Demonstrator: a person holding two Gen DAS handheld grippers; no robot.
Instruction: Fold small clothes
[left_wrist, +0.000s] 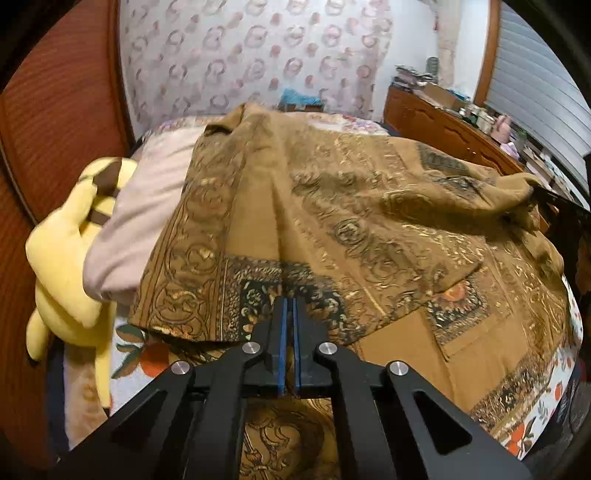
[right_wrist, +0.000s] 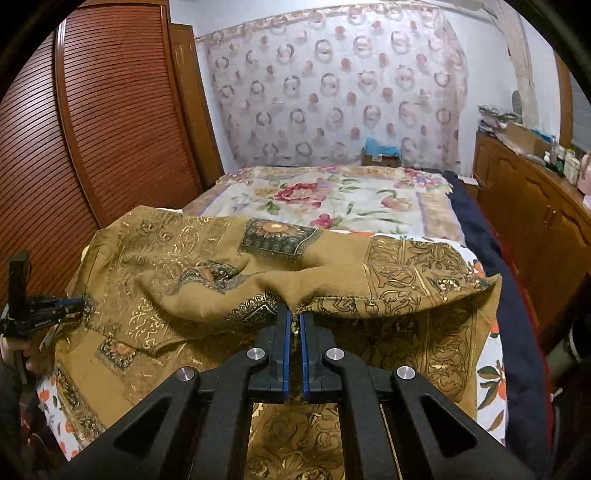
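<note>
My left claw (left_wrist: 290, 306) is pinched together on the near edge of the mustard-brown cloth printed with gold and dark scrollwork (left_wrist: 369, 221), its blue pads gripping a fold at a dark patterned corner. My right claw (right_wrist: 294, 317) is likewise clamped on a bunched edge of the same cloth, a sliver of fabric showing between its pads. The cloth lies spread and partly doubled over on the bed with the orange-and-leaf printed sheet (right_wrist: 491, 373). Just left of it rest a pale pink pillow (left_wrist: 140, 225) and a yellow plush toy with brown stripes (left_wrist: 70, 258). Farther off lies a floral bedspread (right_wrist: 332, 199), then the ring-patterned curtain (right_wrist: 332, 92).
</note>
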